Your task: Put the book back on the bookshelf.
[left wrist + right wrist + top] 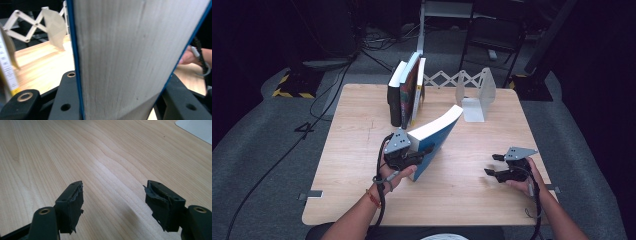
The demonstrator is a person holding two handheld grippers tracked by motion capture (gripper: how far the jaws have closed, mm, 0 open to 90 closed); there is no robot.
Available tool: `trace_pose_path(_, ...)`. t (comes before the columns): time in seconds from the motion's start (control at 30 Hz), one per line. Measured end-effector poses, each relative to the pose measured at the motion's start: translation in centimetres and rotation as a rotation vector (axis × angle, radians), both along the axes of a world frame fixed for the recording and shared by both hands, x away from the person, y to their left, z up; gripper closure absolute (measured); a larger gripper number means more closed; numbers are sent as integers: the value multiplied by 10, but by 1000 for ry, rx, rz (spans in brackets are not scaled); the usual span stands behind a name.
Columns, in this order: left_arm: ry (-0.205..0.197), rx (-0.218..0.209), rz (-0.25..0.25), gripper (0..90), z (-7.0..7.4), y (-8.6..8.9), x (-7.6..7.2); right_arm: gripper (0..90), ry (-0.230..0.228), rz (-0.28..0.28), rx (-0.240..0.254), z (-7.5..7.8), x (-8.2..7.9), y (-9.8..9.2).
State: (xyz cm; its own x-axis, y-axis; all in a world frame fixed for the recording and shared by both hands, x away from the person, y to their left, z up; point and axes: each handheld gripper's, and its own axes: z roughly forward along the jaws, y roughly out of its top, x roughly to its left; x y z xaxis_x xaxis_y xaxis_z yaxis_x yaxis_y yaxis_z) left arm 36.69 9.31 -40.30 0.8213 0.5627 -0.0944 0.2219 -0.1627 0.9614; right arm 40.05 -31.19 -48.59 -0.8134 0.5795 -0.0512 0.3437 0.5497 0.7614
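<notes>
My left gripper [424, 152] squeezes the blue book [437, 137] by its page edge, above the middle of the table [357, 150]. The book's long side tips up toward one o'clock, to the gap between the standing books [407, 92] and the white bookend [477, 95]. My right gripper [492, 165] waits open and empty, at four o'clock from the book.

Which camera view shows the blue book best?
The high view: the whole blue book shows tilted in the left gripper. The left gripper view shows just its page edge between the jaws; the right gripper view shows table.
</notes>
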Motion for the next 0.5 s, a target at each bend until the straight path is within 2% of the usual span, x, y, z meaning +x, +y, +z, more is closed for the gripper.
trace_pose_path(0.1,26,-58,-26,591,1,-1,0,311,-20,14,26,8,-2,0)
trace_pose_path(0.13,41,-68,-49,593,2,-1,1,310,-22,21,41,10,-2,2)
trace_pose_path(0.2,38,-81,-81,594,3,-4,-1,309,-30,47,67,18,-4,6)
trace_pose_path(0.27,8,-44,-121,593,5,-9,-4,307,-48,73,77,26,-5,12)
trace_pose_path(0.33,-1,-40,-151,587,6,-12,-7,305,-62,105,98,34,-6,19)
trace_pose_path(0.5,5,-37,-175,588,7,-7,-7,304,-82,163,126,49,-6,36)
